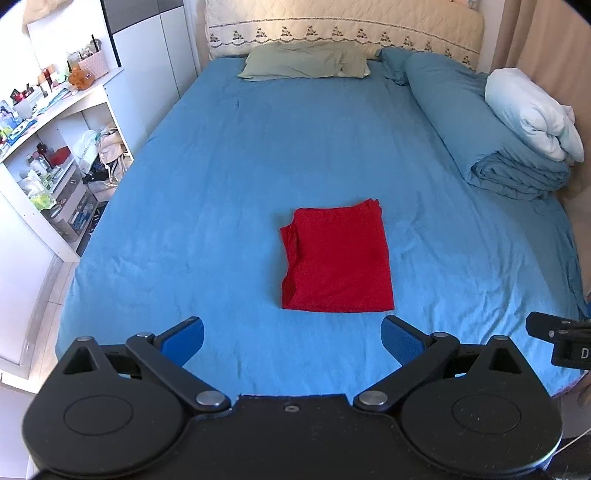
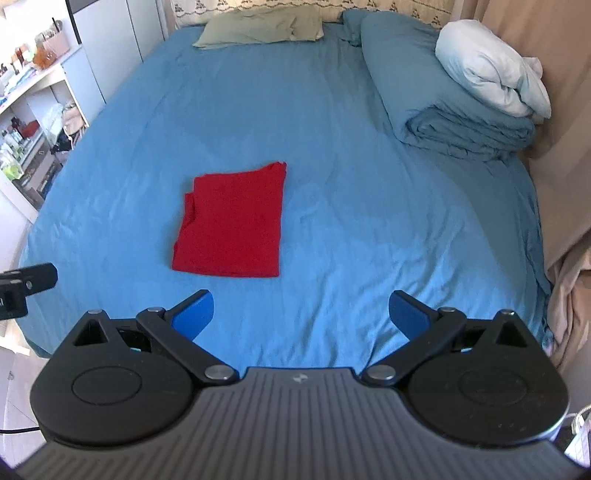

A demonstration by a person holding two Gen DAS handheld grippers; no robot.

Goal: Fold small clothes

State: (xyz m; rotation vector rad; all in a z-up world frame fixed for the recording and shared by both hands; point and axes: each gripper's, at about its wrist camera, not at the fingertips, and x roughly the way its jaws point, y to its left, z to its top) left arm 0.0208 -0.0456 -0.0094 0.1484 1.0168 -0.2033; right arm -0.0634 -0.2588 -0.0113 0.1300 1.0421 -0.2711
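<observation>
the left gripper (image 1: 291, 334) is held level above the near edge of the bed, pointed along its length toward the headboard, with its blue pads (image 1: 186, 338) spread wide and nothing caught between them. the right gripper (image 2: 301, 314) is held in much the same pose beside it, a little to the right, its pads (image 2: 195, 314) likewise parted wide and nothing gripped. a dark part of each tool is seen at the edge of the other's view.

just beyond the left gripper's fingertips, a red garment (image 1: 338, 258) is laid flat on the blue sheet (image 1: 221, 184), folded into a neat rectangle, with layered edges visible along its left side. from the right wrist view it is seen ahead and to the left (image 2: 231, 225), apart from both grippers.

farther off, along the right side of the bed, a folded blue duvet (image 1: 480, 140) is stacked, and a white pillow (image 1: 532, 110) is rested on top of it. at the head of the bed a pale green pillow (image 1: 306, 61) is placed against a quilted cream headboard (image 1: 343, 26). to the left, white shelves (image 1: 66, 122) crowded with small items are seen.
</observation>
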